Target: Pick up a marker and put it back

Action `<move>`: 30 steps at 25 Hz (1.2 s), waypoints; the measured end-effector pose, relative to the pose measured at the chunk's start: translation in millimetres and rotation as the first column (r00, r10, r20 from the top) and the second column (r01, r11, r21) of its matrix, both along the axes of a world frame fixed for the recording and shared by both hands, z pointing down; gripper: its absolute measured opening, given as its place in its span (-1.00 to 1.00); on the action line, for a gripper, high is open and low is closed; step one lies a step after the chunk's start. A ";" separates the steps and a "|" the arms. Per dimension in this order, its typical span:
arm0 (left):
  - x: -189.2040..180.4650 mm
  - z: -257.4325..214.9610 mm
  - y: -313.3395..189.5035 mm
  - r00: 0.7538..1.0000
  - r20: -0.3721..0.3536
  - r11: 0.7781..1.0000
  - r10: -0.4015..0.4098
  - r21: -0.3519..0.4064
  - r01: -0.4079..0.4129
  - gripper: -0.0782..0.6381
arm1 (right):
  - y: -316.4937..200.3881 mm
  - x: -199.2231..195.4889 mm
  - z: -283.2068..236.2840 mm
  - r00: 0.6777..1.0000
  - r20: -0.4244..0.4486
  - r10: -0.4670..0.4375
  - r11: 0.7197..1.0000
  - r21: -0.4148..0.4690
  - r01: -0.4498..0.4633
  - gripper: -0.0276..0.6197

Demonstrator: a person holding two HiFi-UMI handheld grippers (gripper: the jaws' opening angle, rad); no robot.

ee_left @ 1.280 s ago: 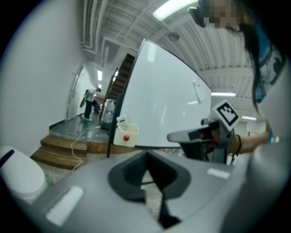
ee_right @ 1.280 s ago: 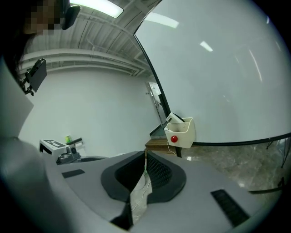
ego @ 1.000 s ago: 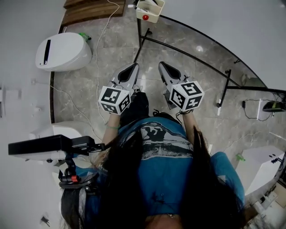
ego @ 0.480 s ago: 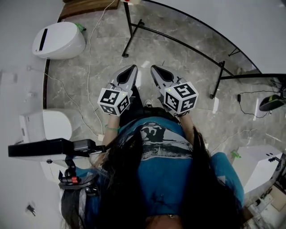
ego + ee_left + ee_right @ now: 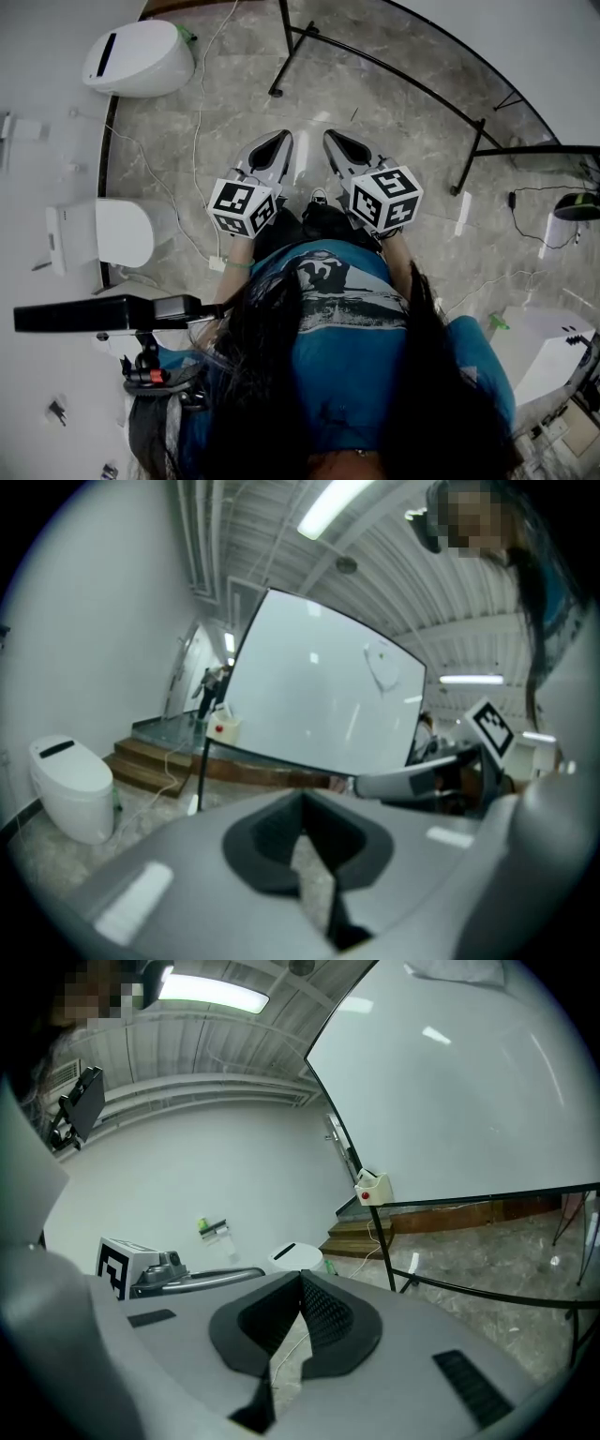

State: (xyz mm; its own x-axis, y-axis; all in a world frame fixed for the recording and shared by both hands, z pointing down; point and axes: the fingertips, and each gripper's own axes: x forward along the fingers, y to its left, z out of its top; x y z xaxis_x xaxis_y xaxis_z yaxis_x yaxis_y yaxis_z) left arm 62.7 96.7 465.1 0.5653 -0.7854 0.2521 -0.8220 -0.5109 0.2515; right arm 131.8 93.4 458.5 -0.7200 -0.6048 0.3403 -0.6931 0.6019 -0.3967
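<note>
Before the whiteboard (image 5: 319,696) | left gripper (image 5: 279,142) and right gripper (image 5: 334,142) side by side, both jaw pairs pressed together on nothing | no marker in sight near the whiteboard | risk: reaching in closed would knock a marker away

No word, brand name or number can be read anywhere. The only print is black-and-white square code patterns, without letters or digits, on the white cube (image 5: 241,207) of the left gripper (image 5: 279,141) and the white cube (image 5: 386,199) of the right gripper (image 5: 332,141).

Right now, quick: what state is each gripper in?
Left gripper: closed, nothing between its jaws.
Right gripper: closed, nothing between its jaws.
</note>
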 end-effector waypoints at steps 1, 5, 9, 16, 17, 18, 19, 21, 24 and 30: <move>-2.7 -0.4 4.6 1.000 0.004 1.000 -0.002 0.000 0.002 -0.77 | 3.1 -2.9 -0.6 1.000 0.001 -0.002 1.000 -0.002 0.002 -0.88; -19.6 -1.8 22.1 1.000 0.026 1.000 -0.010 0.007 0.009 -0.77 | 15.2 -20.8 -5.2 1.000 0.005 -0.011 1.000 0.007 0.011 -0.88; -47.6 -0.5 39.5 1.000 0.028 1.000 -0.011 0.004 0.011 -0.77 | 31.2 -50.6 -3.3 1.000 0.004 -0.010 1.000 0.000 0.010 -0.88; -96.4 -2.8 75.5 0.999 0.044 0.999 0.029 0.013 -0.029 -0.77 | 72.4 -103.2 -3.9 1.000 0.014 0.022 1.000 -0.015 -0.022 -0.88; -102.5 -3.0 80.2 0.998 0.045 0.999 0.035 0.015 -0.036 -0.77 | 77.7 -109.1 -4.5 0.999 0.015 0.028 1.000 -0.014 -0.028 -0.88; -108.5 -2.9 84.8 0.998 0.044 0.999 0.040 0.016 -0.041 -0.77 | 82.9 -114.6 -4.7 0.999 0.015 0.035 0.999 -0.015 -0.035 -0.88; -114.4 -2.7 89.4 0.998 0.043 0.999 0.045 0.016 -0.046 -0.77 | 88.4 -119.8 -4.8 0.999 0.014 0.041 0.999 -0.016 -0.041 -0.88; -126.4 -2.7 97.9 0.998 0.040 0.998 0.051 0.018 -0.052 -0.77 | 98.7 -129.7 -4.8 0.999 0.010 0.050 0.999 -0.017 -0.050 -0.88; -142.1 -4.4 106.7 0.998 0.035 0.998 0.060 0.026 -0.061 -0.77 | 109.0 -142.8 -5.8 0.998 0.002 0.065 0.998 -0.011 -0.065 -0.88; -160.6 -4.9 120.8 0.997 0.031 0.996 0.078 0.040 -0.079 -0.77 | 123.2 -161.3 -6.4 0.997 -0.004 0.082 0.997 0.002 -0.082 -0.88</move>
